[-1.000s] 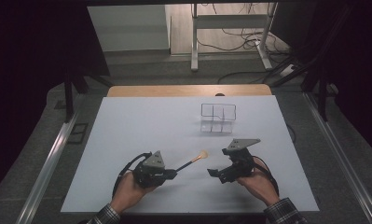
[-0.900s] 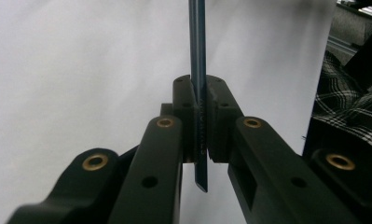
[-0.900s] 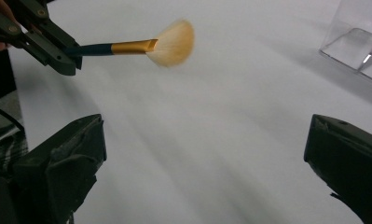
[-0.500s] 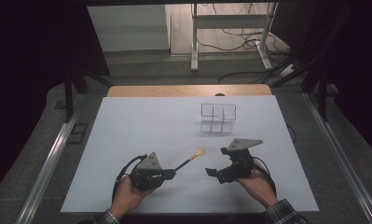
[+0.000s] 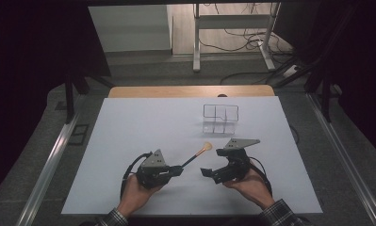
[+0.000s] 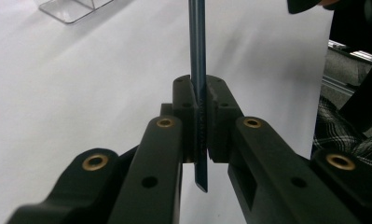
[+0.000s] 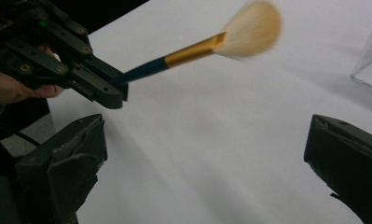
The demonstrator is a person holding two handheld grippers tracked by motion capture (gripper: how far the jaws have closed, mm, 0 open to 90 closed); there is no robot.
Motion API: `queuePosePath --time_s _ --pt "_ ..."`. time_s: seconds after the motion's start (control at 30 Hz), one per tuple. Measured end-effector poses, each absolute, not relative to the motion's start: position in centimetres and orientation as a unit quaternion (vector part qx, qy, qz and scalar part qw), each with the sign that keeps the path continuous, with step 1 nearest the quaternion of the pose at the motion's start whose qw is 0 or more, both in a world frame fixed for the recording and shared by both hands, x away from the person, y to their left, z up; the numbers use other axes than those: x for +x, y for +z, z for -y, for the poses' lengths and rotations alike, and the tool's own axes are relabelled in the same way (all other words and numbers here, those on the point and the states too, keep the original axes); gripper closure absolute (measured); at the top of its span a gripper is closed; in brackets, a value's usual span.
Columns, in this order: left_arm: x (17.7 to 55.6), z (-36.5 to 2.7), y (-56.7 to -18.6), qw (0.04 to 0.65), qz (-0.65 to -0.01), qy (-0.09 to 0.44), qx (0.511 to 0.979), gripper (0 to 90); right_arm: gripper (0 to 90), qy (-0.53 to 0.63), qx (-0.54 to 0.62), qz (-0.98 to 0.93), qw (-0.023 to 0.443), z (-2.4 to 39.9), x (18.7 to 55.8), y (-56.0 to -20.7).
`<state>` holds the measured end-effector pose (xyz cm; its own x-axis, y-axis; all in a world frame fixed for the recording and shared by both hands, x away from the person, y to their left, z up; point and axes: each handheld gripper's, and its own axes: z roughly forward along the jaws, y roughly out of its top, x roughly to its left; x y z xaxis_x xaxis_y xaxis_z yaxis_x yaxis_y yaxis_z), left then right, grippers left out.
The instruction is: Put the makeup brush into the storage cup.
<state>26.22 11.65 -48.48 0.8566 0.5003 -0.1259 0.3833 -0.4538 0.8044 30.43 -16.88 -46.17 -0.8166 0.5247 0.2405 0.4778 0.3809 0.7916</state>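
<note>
Item: left gripper [image 5: 177,170], lower centre of the high view, fingers [image 6: 186,105] clamped on the dark handle of a brush [image 5: 198,155]; the handle's tail pokes out below the pads, bristles raised toward mid-frame, clear of the table [image 5: 129,136]. Item: right gripper [image 5: 208,173], lower right of centre, fingers [image 7: 62,158] wide apart, holding nothing, facing the brush. Likely step: handover or carry to the rack; advise a firm clamp, level handle, bristles off the surface. Item: clear rack [image 5: 220,117], upper centre, well beyond both grippers, apparently empty.
</note>
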Motion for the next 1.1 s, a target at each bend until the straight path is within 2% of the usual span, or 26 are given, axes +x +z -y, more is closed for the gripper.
queuePosePath --time_s 0.33,0.57,0.77,0.9,1.0,1.07,1.1 --pt "26.2 -10.6 -48.4 0.469 -0.246 0.063 0.846 84.4 21.8 0.495 0.303 -0.814 0.0 16.5 30.4 -46.0" --pt "26.0 -9.7 -48.7 0.461 -0.233 0.065 0.854 84.4 43.0 0.517 0.298 -0.802 -0.03 16.6 30.6 -46.0" --pt "25.9 -9.5 -48.8 0.457 -0.228 0.068 0.857 84.3 57.1 0.524 0.307 -0.791 -0.077 17.1 31.1 -46.3" --pt "25.8 -9.3 -49.0 0.45 -0.222 0.074 0.862 84.3 61.8 0.53 0.315 -0.78 -0.106 17.4 31.4 -46.6" --pt "25.7 -9.1 -49.0 0.444 -0.214 0.076 0.867 84.3 68.4 0.535 0.322 -0.771 -0.127 17.7 31.7 -46.9" --pt "25.7 -8.9 -49.1 0.437 -0.209 0.08 0.871 84.3 75.0 0.541 0.323 -0.763 -0.143 18.0 31.8 -47.0" --pt "25.7 -8.9 -49.1 0.435 -0.207 0.079 0.873 84.2 79.8 0.546 0.323 -0.755 -0.167 18.1 32.0 -47.1"
